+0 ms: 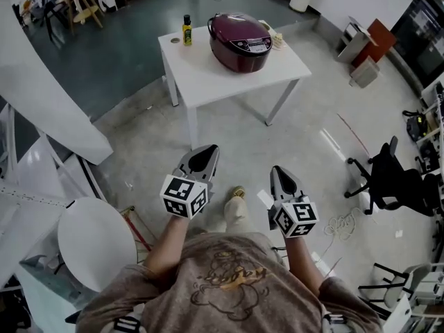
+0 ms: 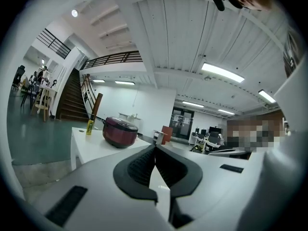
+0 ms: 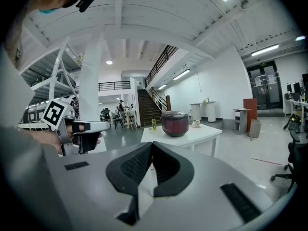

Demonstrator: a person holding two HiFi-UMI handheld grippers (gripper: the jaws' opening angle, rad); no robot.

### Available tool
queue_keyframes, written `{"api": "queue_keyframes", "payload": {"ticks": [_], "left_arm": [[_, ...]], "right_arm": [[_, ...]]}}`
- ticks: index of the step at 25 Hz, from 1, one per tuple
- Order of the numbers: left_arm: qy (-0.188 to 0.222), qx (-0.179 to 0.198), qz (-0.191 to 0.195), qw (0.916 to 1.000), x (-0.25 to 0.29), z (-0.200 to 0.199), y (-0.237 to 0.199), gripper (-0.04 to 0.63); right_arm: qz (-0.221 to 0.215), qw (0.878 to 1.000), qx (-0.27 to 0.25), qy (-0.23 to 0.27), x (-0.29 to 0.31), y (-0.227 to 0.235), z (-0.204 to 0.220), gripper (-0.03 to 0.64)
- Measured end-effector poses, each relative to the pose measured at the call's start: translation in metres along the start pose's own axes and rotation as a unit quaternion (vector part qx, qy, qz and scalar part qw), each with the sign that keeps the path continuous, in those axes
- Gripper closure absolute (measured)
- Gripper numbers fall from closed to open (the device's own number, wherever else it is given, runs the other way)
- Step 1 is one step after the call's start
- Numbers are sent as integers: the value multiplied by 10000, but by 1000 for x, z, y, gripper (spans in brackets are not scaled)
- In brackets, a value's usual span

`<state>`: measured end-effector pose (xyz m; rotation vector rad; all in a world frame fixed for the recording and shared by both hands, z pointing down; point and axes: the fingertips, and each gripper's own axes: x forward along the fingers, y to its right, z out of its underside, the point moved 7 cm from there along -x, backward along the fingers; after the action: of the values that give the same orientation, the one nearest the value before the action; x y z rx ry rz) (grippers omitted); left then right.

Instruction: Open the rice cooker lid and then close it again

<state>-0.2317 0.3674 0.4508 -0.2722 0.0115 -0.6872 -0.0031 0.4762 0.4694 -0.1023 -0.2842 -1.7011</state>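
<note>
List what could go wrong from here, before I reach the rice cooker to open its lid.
1. The left gripper and right gripper are both shut and empty, well short of the table; arriving shut, they may shove the rice cooker instead of working its lid.
2. The yellow bottle stands upright beside the cooker; a sweeping left gripper could topple it.
3. The small white item on the cooker's other side, near the table edge, could get knocked off.
</note>
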Motion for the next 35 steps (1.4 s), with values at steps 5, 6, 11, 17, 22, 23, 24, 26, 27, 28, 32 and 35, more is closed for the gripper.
{"api": "queue_keyframes", "payload": {"ticks": [5,6,11,17,22,23,24,26,27,28,32,35], "left_arm": [[18,-11,-81,10000,28,-3,-18,574],[20,-29,-106,9999,34,-5,-23,574],[-5,-80,-201,9998,75,-17,-40,574],[-23,-10,-238,9997,133,-39,-46,574],[-17,-89,-422,9991,176,-49,-53,574],[-11,-89,-465,9989,185,-51,-54,574],[-4,-85,-506,9987,194,-53,-55,574],[12,-78,-586,9982,212,-56,-58,574],[20,-79,-632,9980,219,-57,-60,574],[28,-83,-684,9976,227,-57,-62,574],[56,-79,-895,9959,247,-60,-68,574],[55,-64,-1002,9949,258,-62,-73,574]], "right_arm": [[-172,9998,-17,-64,39,14,-2,615],[-201,9998,-21,-72,47,17,-4,615],[-286,9996,24,-11,83,45,-20,615],[-329,9994,127,44,122,92,-43,614],[-441,9988,202,38,154,130,-59,615],[-484,9986,207,33,161,138,-62,615],[-531,9984,206,29,168,146,-64,615],[-625,9978,210,21,183,160,-68,615],[-671,9975,215,14,190,167,-70,615],[-717,9972,220,4,197,173,-71,615],[-901,9955,274,-48,223,195,-76,615],[-1002,9945,313,-58,241,205,-81,614]]}}
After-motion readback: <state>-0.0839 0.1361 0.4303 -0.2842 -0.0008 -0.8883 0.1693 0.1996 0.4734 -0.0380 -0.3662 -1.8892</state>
